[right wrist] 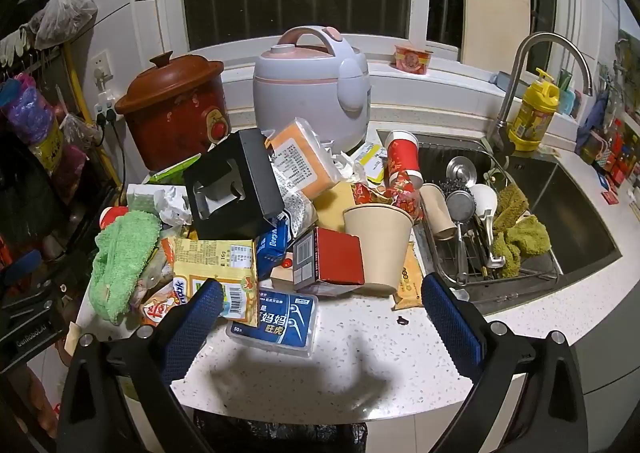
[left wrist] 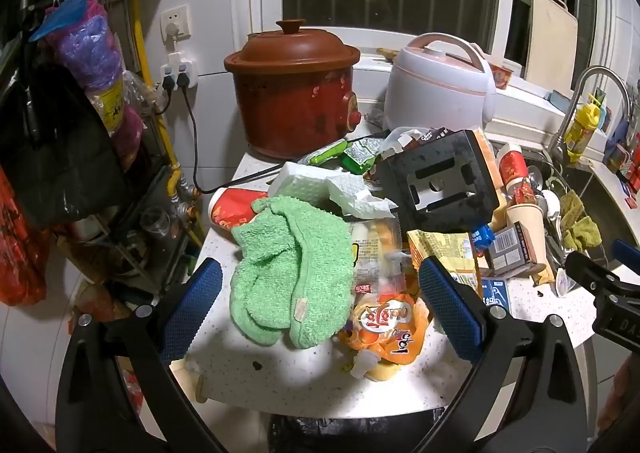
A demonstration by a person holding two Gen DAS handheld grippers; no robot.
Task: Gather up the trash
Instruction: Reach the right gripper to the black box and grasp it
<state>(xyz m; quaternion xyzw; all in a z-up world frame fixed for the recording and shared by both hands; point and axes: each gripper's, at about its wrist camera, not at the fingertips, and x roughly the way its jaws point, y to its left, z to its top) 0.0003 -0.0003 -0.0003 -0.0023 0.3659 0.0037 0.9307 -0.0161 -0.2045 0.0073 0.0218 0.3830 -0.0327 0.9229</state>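
While trash heap covers white counter [right wrist: 360, 365], we hold left gripper [left wrist: 320, 305] spread wide, empty, over green socks [left wrist: 288, 273] and orange Korean-lettered pouch [left wrist: 384, 329]. Our right gripper [right wrist: 320, 317] gapes too, grasping nothing, above blue floss-pick box [right wrist: 276, 319] marked "50". Beside it: barcoded red carton [right wrist: 328, 259], beige paper cup [right wrist: 378, 245], black box [right wrist: 232, 189].

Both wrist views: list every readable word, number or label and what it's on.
"50" and "妈妈": blue floss-pick box.
"16g": yellow snack packet.
"Deeys", cut off: blue wrapper.
"GenRoboLAI", roughly: left gripper body.
"DAS", cut off: right gripper body.
Korean lettering, upside down, not readable: orange pouch.
Barcode digits on the red box and ingredient panels: too small.
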